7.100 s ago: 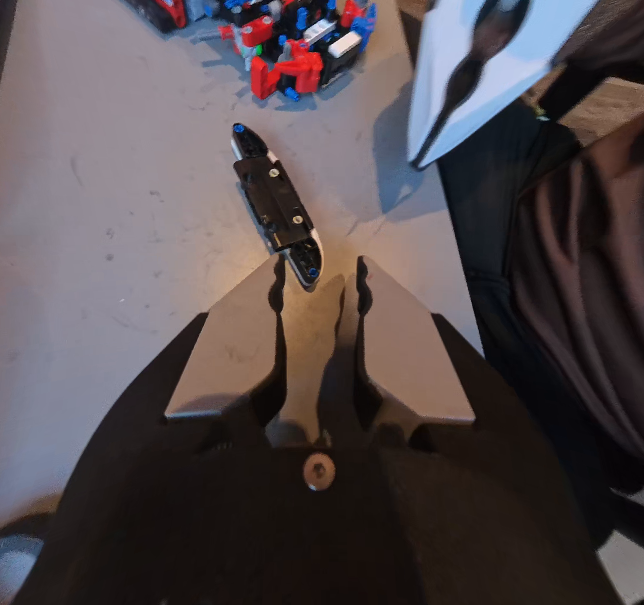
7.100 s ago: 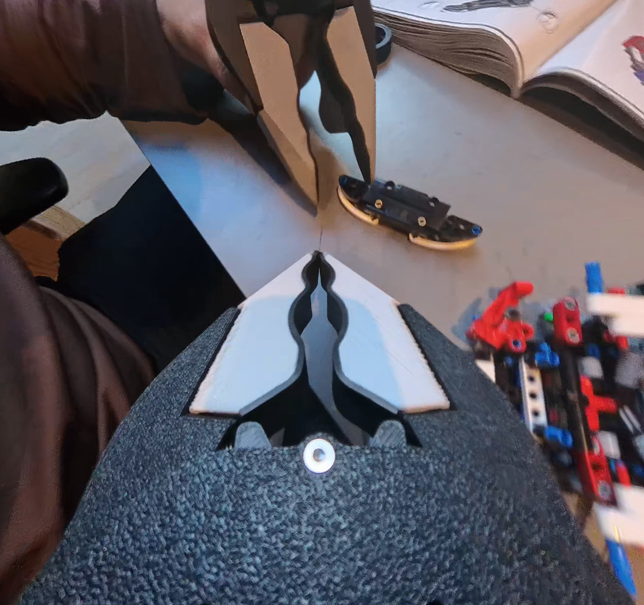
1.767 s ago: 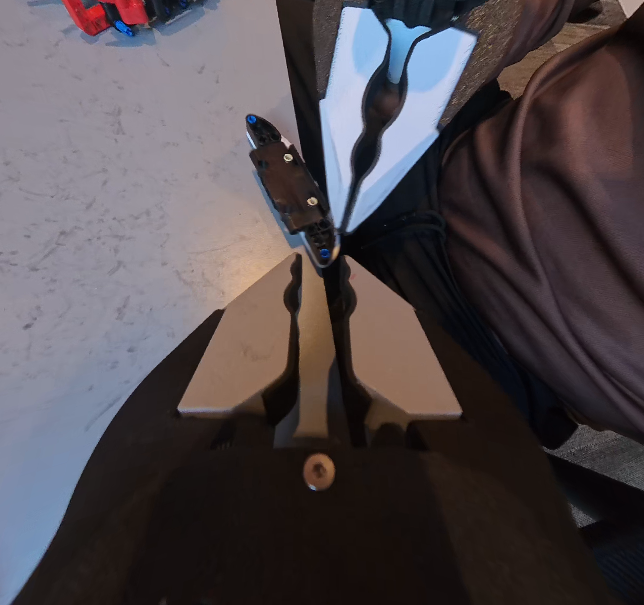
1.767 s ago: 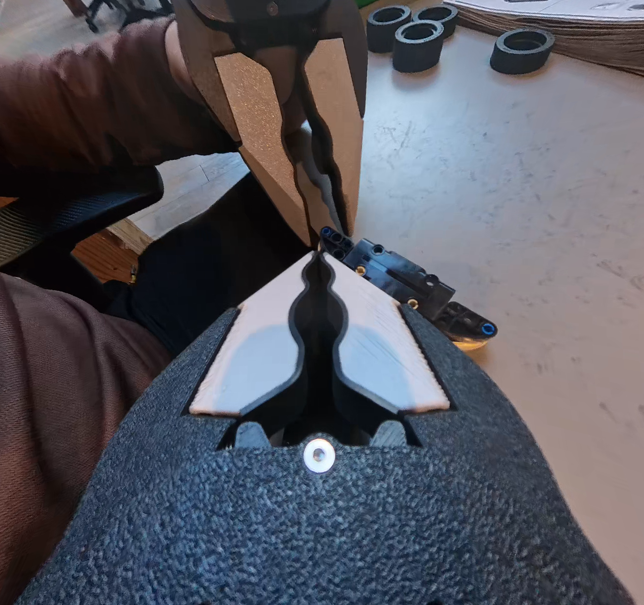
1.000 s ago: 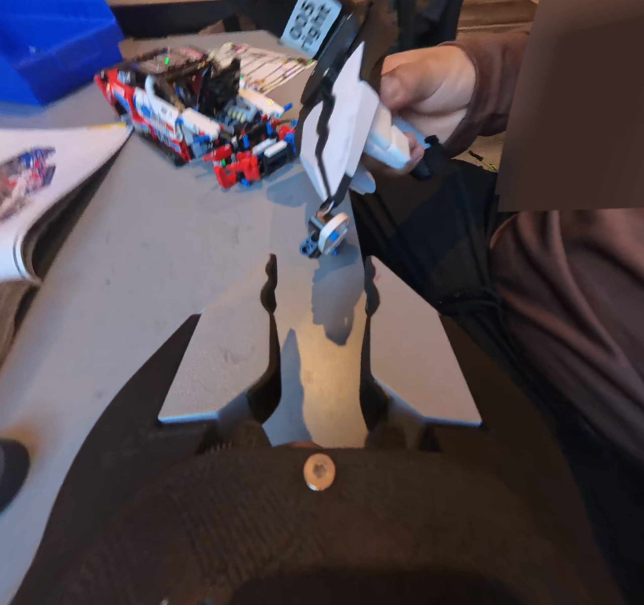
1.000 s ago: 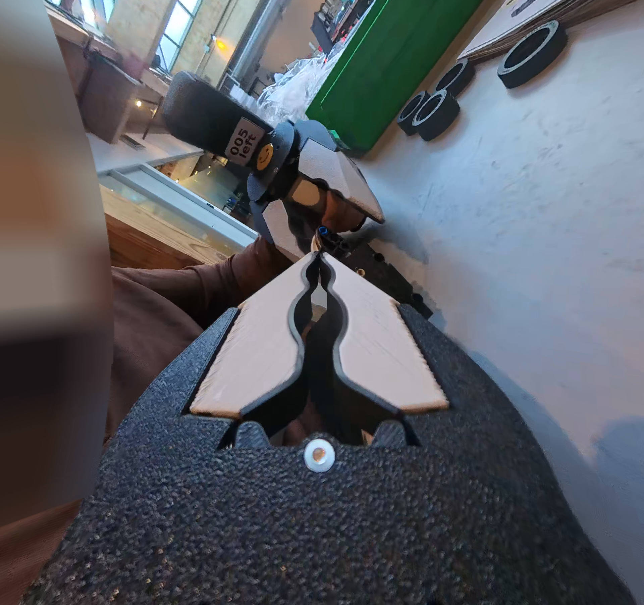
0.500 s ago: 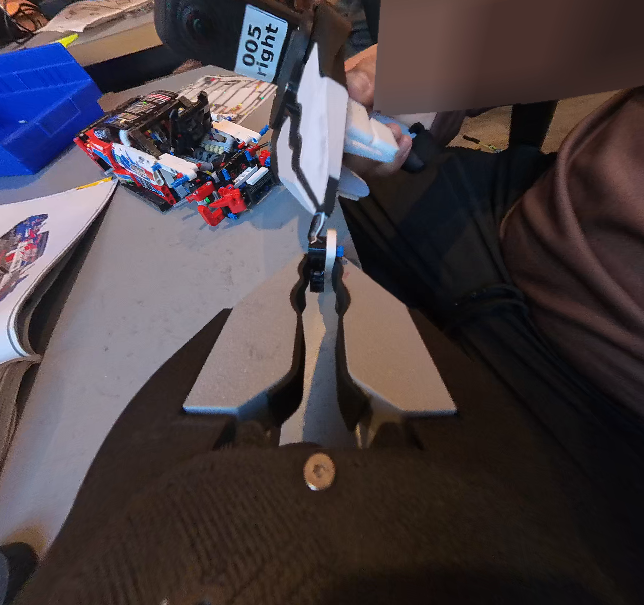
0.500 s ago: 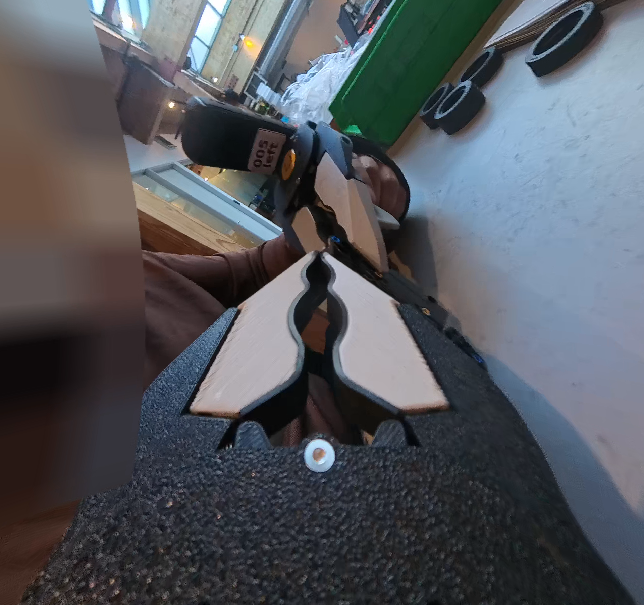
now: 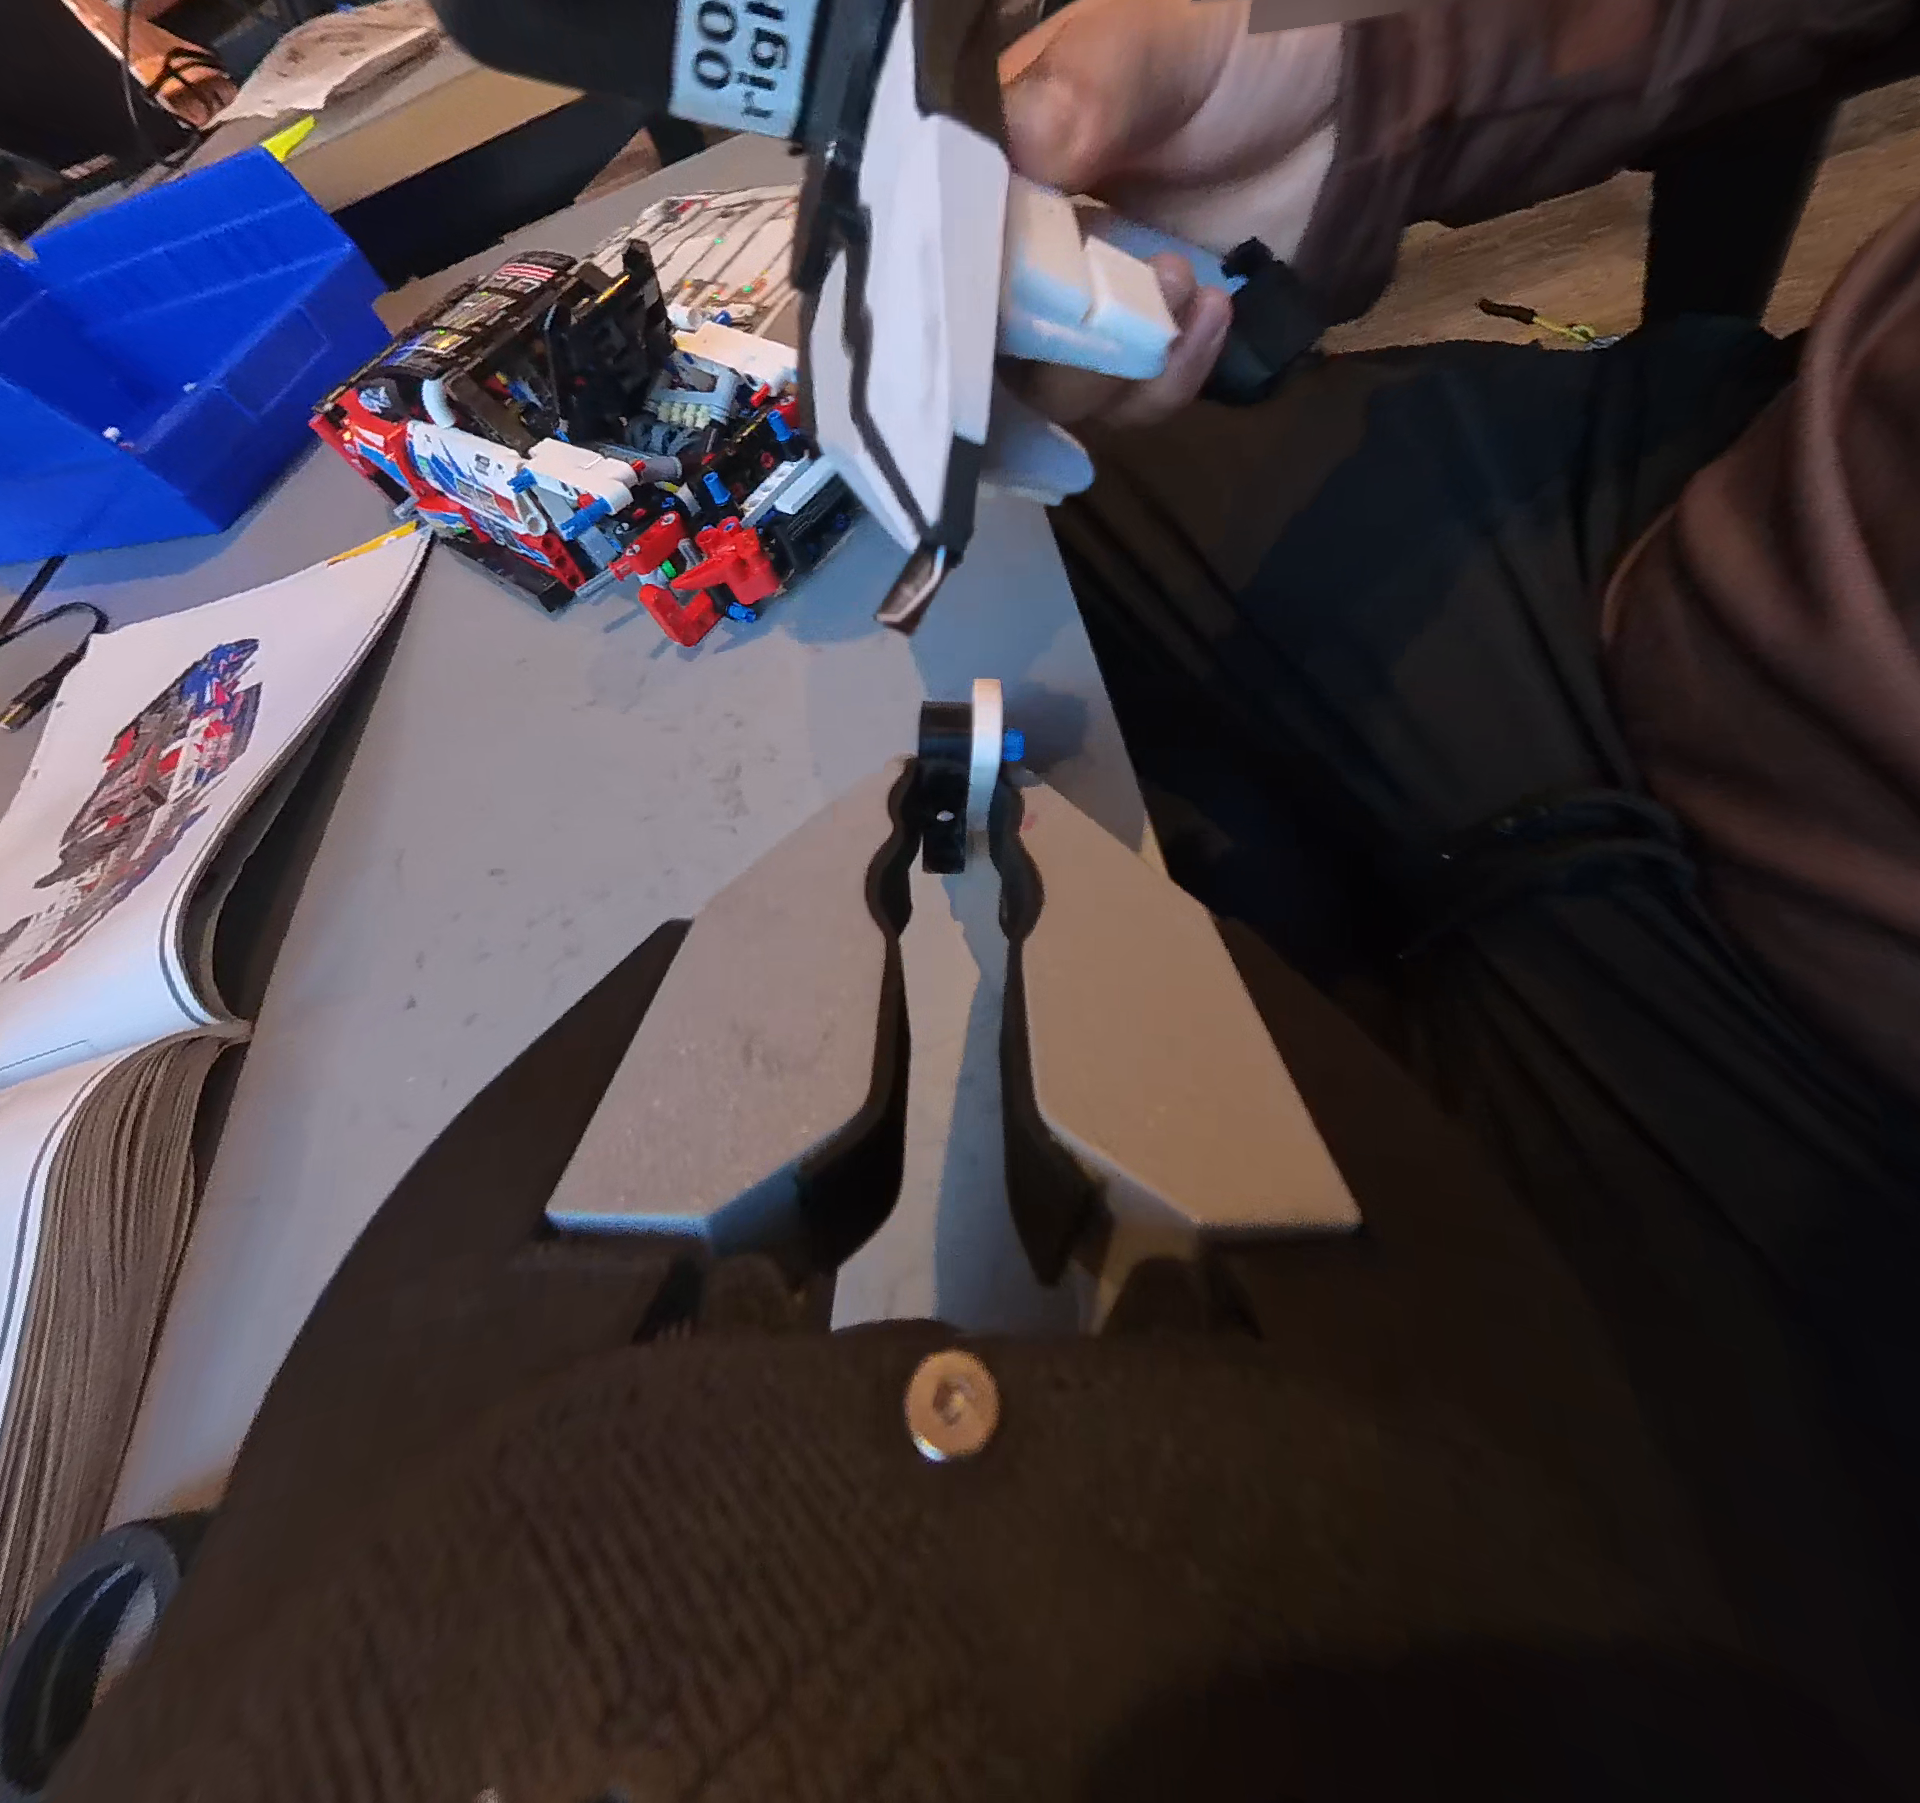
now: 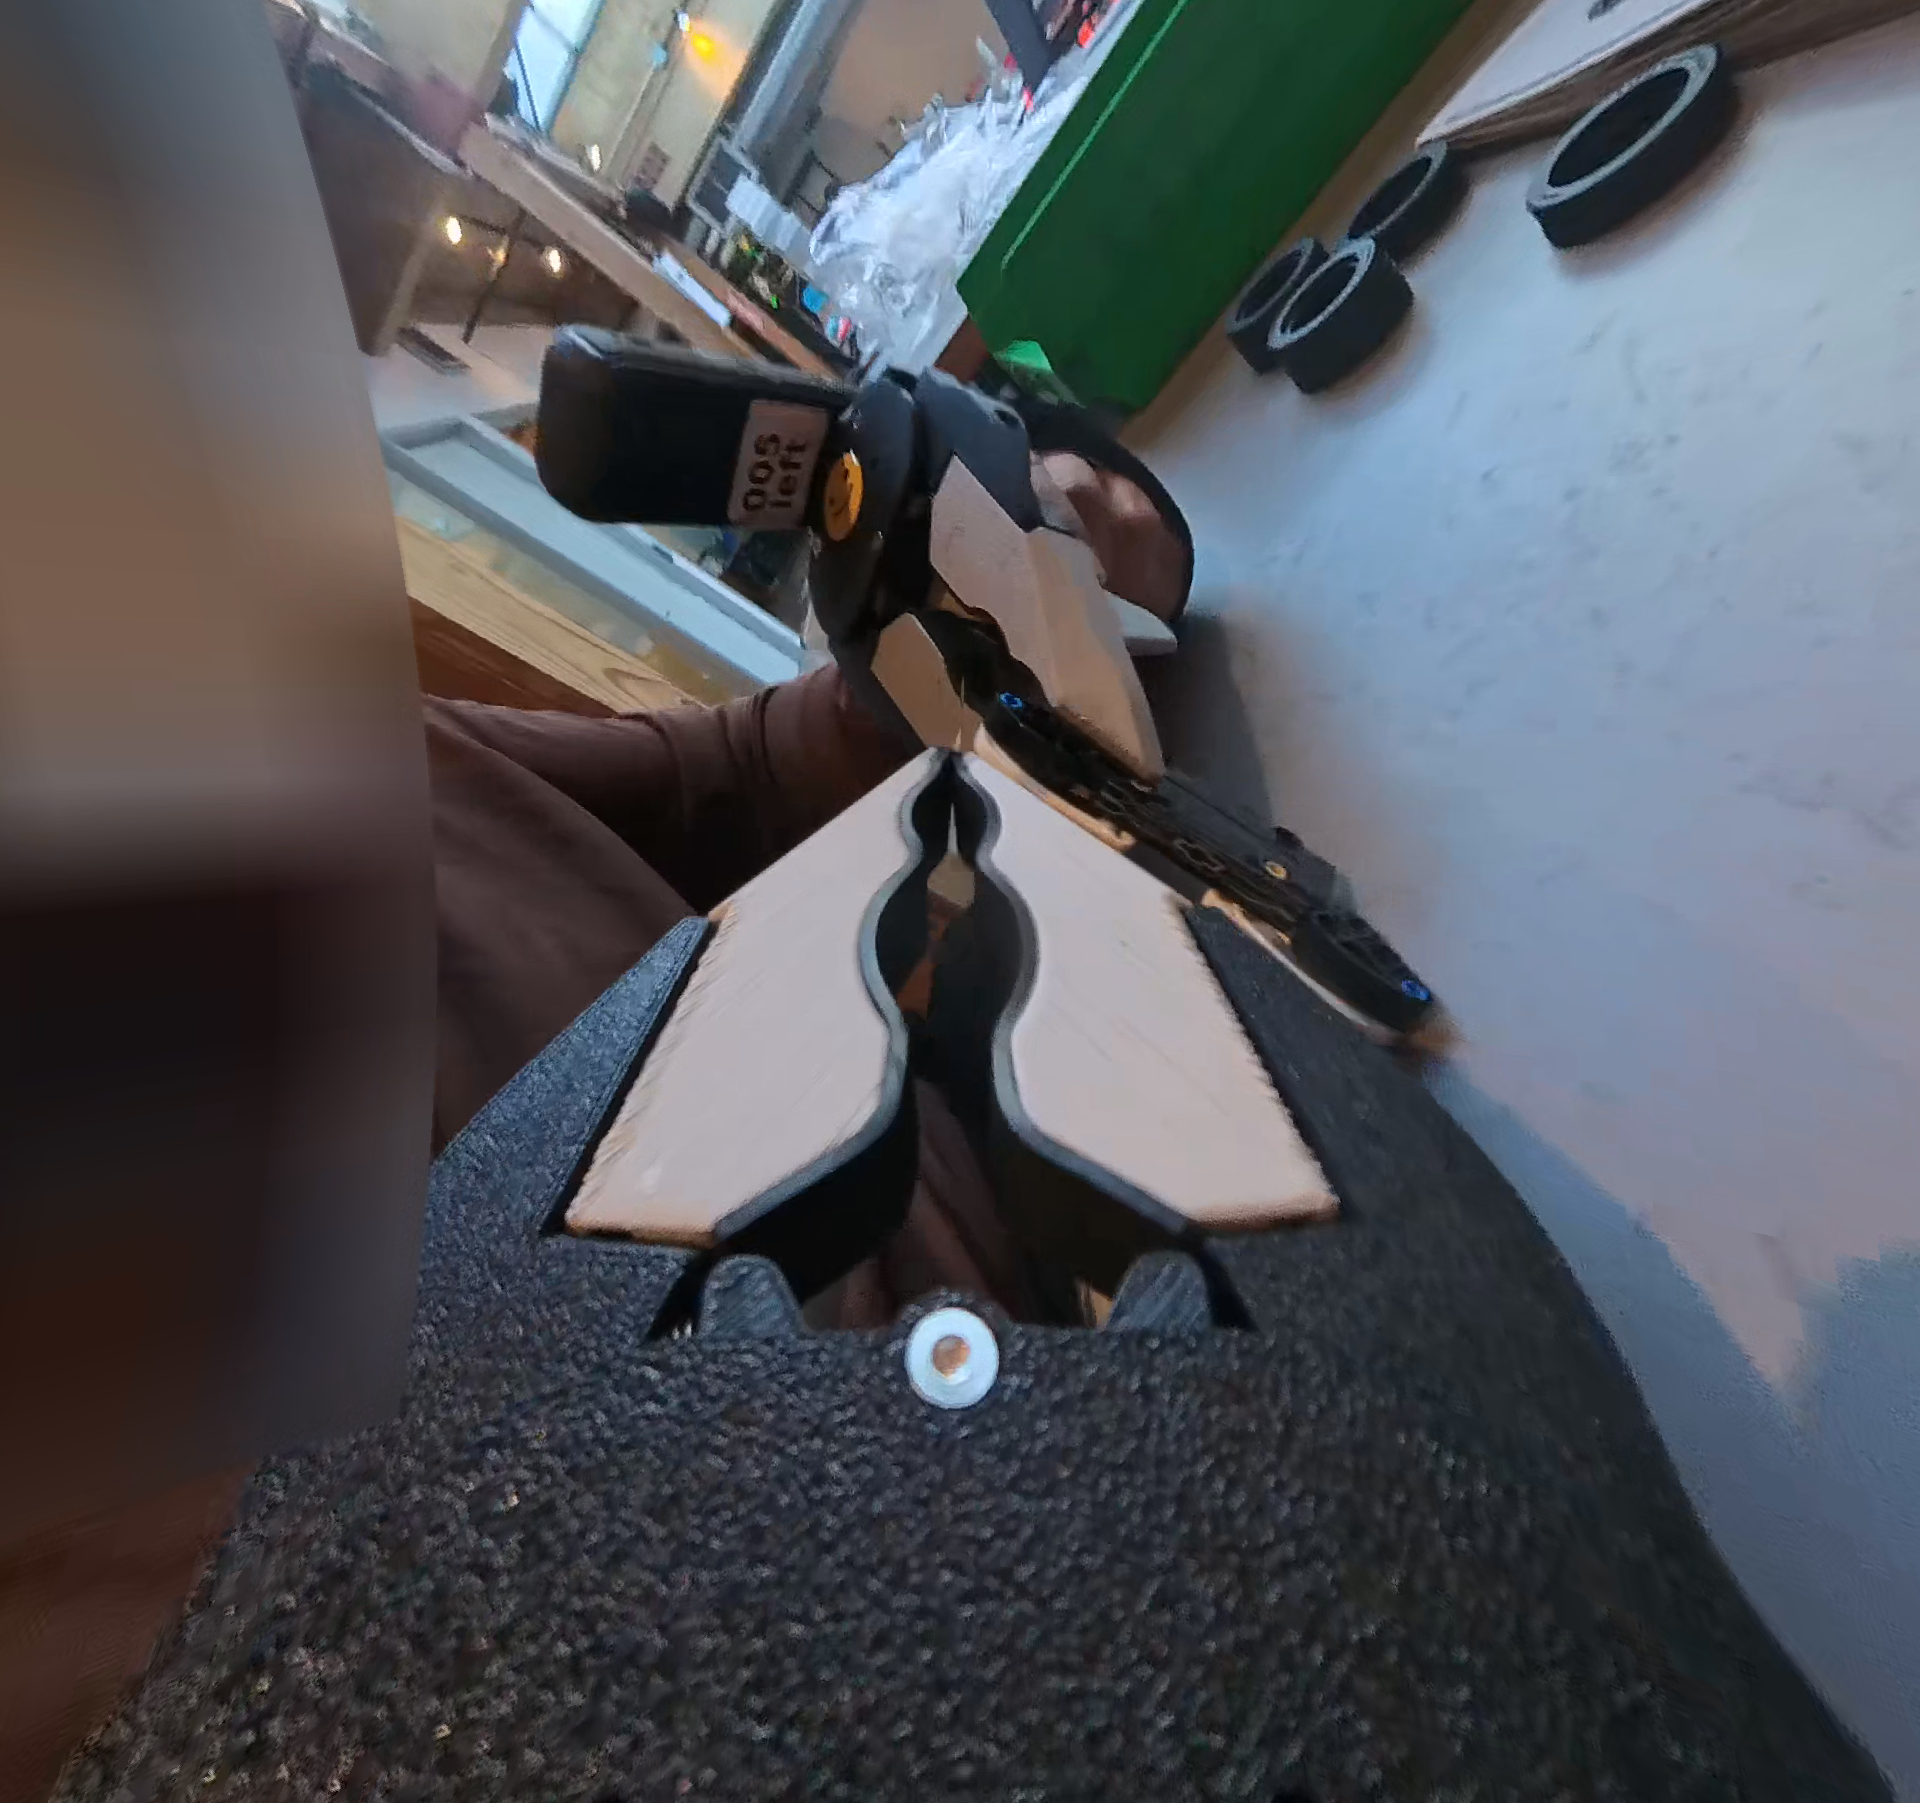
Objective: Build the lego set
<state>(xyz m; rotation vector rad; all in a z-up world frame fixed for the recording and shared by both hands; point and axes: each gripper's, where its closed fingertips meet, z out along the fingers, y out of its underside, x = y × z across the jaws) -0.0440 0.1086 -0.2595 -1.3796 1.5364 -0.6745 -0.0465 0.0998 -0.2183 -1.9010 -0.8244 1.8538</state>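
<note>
Grey desk [image 9: 540,818] w/ half-built lego car [image 9: 582,465] at the back. Left gripper [image 9: 951,823] pinches the black-white panel piece [image 9: 961,766] end-on, long axis running away from its fingers, lifted over the desk edge. Right gripper [image 10: 948,766], fingers pressed together & empty, hangs just above the piece's far end; car lies well apart, beyond.

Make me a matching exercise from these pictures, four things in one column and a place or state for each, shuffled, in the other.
Things:
1. black and white lego sub-assembly
2. red, white and black lego car model
3. open instruction book
4. blue plastic bin

Places or states:
A. lying open at the table's left edge
B. clamped in the left tool
C. standing on the table beyond the right tool
D. behind the car model, far left

Pairs: 1-B, 2-C, 3-A, 4-D
</note>
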